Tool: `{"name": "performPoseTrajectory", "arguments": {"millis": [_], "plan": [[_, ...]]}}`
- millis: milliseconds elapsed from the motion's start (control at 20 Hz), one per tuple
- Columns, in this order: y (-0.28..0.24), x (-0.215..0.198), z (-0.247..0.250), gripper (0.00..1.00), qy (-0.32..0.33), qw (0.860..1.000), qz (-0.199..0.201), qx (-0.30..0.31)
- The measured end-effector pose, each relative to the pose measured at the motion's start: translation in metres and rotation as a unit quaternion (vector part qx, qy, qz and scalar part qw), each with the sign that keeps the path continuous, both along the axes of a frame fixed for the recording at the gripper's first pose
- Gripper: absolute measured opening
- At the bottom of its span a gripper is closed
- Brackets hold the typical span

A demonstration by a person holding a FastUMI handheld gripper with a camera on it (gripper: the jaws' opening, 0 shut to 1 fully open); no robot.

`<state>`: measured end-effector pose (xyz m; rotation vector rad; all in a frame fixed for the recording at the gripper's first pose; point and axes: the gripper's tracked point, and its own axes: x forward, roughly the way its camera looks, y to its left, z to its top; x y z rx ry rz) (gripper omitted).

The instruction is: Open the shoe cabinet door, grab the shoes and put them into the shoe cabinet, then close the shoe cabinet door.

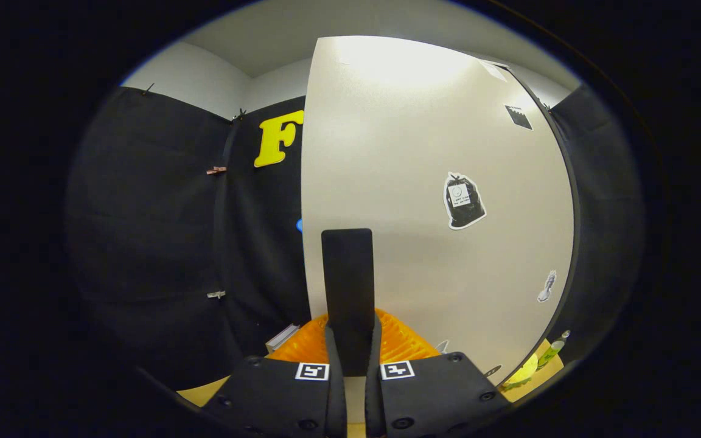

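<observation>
white cabinet door (423, 182) upright, stickers on its face.

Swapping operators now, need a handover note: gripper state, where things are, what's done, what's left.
Gripper: fingers together, nothing visibly held.
White cabinet door: stands just ahead of the fingers, its left edge in line with them; I cannot tell whether it is open or shut.
Orange ribbed thing: low, just beyond the fingers, before the door; I cannot tell if it is a shoe.
Done: nothing I can confirm.
Left: check the door, put the shoes in, close it.
</observation>
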<state>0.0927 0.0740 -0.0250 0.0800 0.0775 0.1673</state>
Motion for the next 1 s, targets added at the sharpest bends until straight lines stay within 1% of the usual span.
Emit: {"name": "performPoseTrajectory", "arguments": {"millis": [200, 500, 750, 1000], "plan": [[-0.014, -0.024, 0.002, 0.16, 0.008, 1.0, 0.016, 0.003], [-0.043, -0.079, 0.005, 0.16, 0.018, 0.999, 0.033, 0.004], [-0.076, -0.11, 0.009, 0.16, 0.024, 0.999, 0.035, 0.001], [-0.106, -0.132, 0.011, 0.15, 0.026, 0.999, 0.017, -0.005]]}}
